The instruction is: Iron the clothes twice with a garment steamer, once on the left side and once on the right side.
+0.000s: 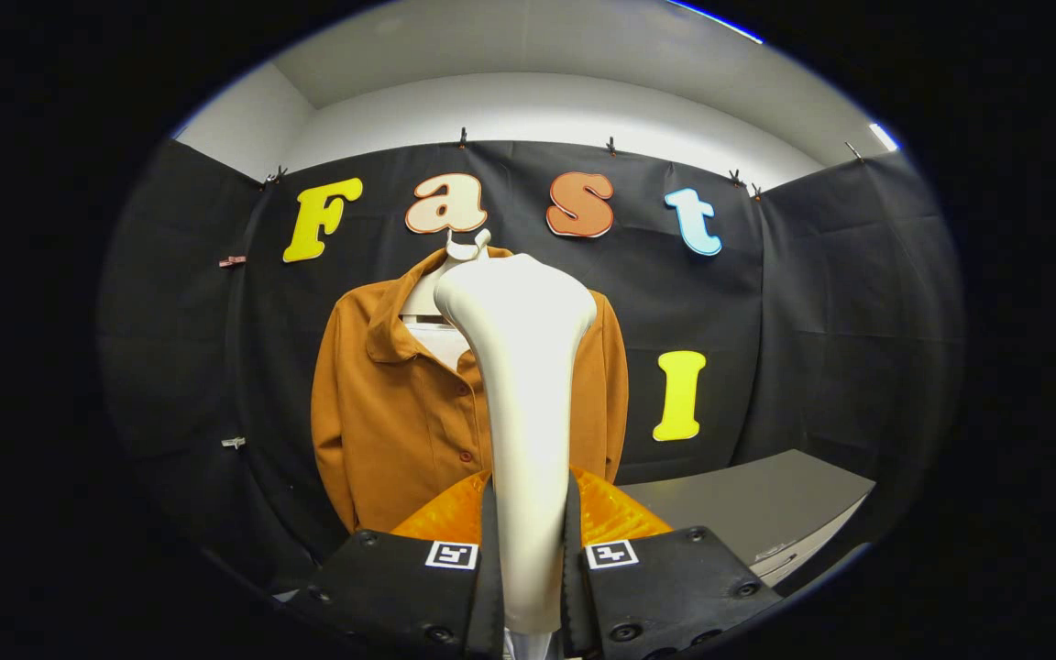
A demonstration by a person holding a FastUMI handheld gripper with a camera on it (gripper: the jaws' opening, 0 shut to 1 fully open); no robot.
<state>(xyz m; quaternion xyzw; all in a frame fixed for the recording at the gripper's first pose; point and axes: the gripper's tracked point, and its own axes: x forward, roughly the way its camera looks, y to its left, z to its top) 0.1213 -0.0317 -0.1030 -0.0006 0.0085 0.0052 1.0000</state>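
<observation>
Two fingers of the gripper [529,559] pinch the steamer [523,367] by its narrow handle at bottom centre. It looks rigid, smooth, likely top-heavy and slippery, so a firm hold low down suits. The soft, limp shirt [400,412] hangs mid-frame behind it.

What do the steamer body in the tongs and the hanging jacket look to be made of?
Steamer, clamped between both fingers of the tongs: likely hard moulded plastic, cream, smooth with a soft sheen. Jacket: woven cloth, matte rust-brown, soft folds, buttoned front; the fibre cannot be told.
</observation>
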